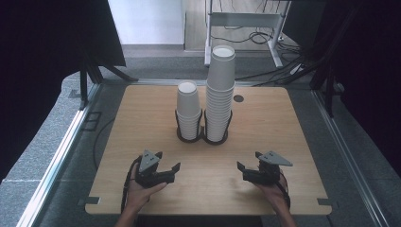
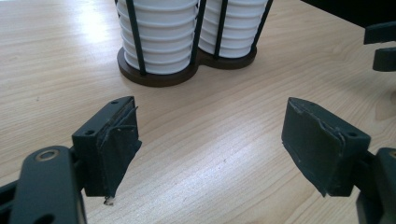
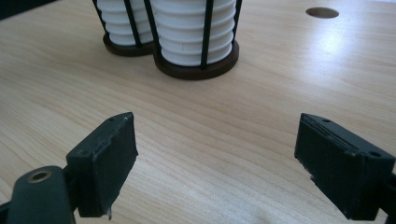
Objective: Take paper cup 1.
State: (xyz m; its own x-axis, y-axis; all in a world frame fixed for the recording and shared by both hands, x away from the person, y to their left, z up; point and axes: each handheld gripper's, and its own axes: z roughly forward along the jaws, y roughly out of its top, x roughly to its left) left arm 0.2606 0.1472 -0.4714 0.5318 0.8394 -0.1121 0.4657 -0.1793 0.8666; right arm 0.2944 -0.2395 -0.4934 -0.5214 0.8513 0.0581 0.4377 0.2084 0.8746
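Cups sit in 2 white ribbed stacks, a short stack [image 1: 188, 109] and a tall stack [image 1: 220, 90], both inside a dark round-based wire holder [image 1: 202, 135] on the pale wood-grain table [image 1: 283, 132]. Left gripper [image 1: 166, 169] sits near the holder on its near-left side, jaws spread wide, nothing between them, worn black pads [image 2: 116, 144] just over bare wood. Right gripper [image 1: 244, 169] is near-right of the holder, jaws also wide apart and empty. From both gripper views the holder is straight ahead of the jaws, well apart from them
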